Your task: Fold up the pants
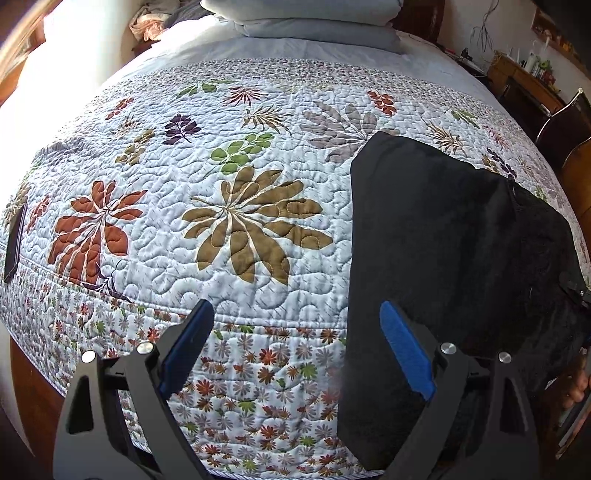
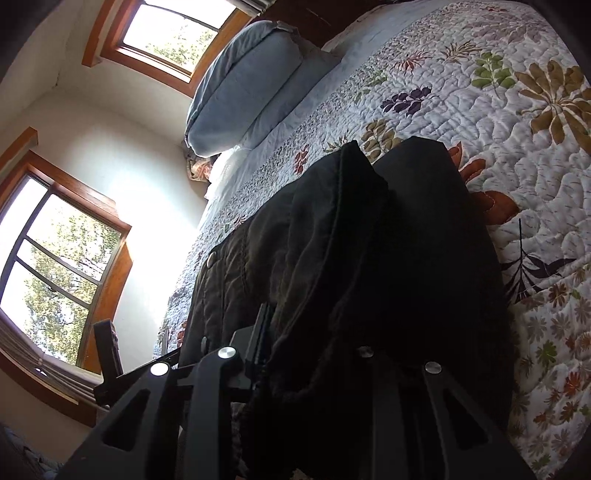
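Observation:
The black pants (image 1: 443,240) lie folded on the right side of the quilted bed and hang over its near edge. My left gripper (image 1: 299,343) is open with blue pads, and it hovers above the near edge, just left of the pants, holding nothing. In the right wrist view the pants (image 2: 369,258) fill the middle and drape over my right gripper (image 2: 314,354). Its jaws are close together with the waistband cloth between them. Snap buttons (image 2: 211,260) show on the waistband. The right fingertips are hidden by the cloth.
The bed carries a floral quilt (image 1: 240,221) with grey pillows (image 1: 314,22) at the head. A dark phone-like slab (image 1: 14,243) lies at the quilt's left edge. A wooden shelf and chair (image 1: 546,99) stand at the right. Windows (image 2: 55,266) are on the wall.

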A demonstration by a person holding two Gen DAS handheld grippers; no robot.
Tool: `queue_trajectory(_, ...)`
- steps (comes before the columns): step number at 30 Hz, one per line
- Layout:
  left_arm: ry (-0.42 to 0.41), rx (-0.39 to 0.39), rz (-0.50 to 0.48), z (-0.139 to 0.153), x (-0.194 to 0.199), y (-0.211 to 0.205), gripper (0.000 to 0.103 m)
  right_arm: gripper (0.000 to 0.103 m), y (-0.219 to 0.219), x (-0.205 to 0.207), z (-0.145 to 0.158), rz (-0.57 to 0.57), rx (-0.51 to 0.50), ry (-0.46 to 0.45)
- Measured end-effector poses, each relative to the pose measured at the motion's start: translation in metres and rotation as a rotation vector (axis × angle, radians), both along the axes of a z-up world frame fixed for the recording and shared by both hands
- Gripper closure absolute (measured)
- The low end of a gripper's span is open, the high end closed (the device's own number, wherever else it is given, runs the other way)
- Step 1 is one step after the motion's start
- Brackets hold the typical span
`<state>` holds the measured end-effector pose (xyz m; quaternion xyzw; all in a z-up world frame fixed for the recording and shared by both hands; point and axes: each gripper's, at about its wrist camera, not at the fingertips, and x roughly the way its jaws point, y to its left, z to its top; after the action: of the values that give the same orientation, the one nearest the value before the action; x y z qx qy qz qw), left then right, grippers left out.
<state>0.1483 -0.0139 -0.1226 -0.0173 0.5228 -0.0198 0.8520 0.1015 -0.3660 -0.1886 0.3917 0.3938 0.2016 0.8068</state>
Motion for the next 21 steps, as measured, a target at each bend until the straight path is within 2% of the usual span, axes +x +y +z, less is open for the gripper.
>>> queue_trajectory(4, 0.002, -0.016, 0.012, -0.004, 0.001, 0.002, 0.012, 0.074, 0.000, 0.001, -0.004, 0.007, -0.015, 0.004)
queue_trajectory(6, 0.010, -0.027, 0.012, -0.004, 0.002, 0.004, 0.012, 0.067, -0.002, 0.001, -0.003, 0.020, -0.002, 0.006)
queue_trajectory(8, 0.018, -0.055, 0.004, -0.002, 0.002, 0.008, 0.012, 0.056, -0.002, -0.003, 0.003, 0.036, -0.008, 0.007)
queue_trajectory(10, 0.022, -0.131, -0.017, 0.004, 0.001, 0.014, 0.012, 0.027, -0.006, -0.009, 0.014, 0.044, -0.028, 0.005)
queue_trajectory(11, 0.031, -0.185, -0.038, 0.007, 0.001, 0.017, 0.012, 0.022, -0.010, -0.014, 0.020, 0.036, -0.038, -0.004)
queue_trajectory(14, 0.077, -0.348, -0.087, 0.012, 0.001, 0.027, 0.012, 0.018, -0.025, -0.028, 0.037, 0.017, -0.055, -0.014)
queue_trajectory(16, 0.094, -0.408, -0.086, 0.012, -0.001, 0.032, 0.012, 0.013, -0.038, -0.038, 0.044, -0.002, -0.043, -0.015)
queue_trajectory(19, 0.122, -0.431, -0.064, 0.009, -0.003, 0.038, 0.012, 0.013, -0.048, -0.049, 0.049, -0.018, -0.041, -0.005)
queue_trajectory(21, 0.122, -0.408, -0.044, 0.006, -0.005, 0.041, 0.012, 0.013, -0.049, -0.055, 0.052, -0.021, -0.060, -0.008)
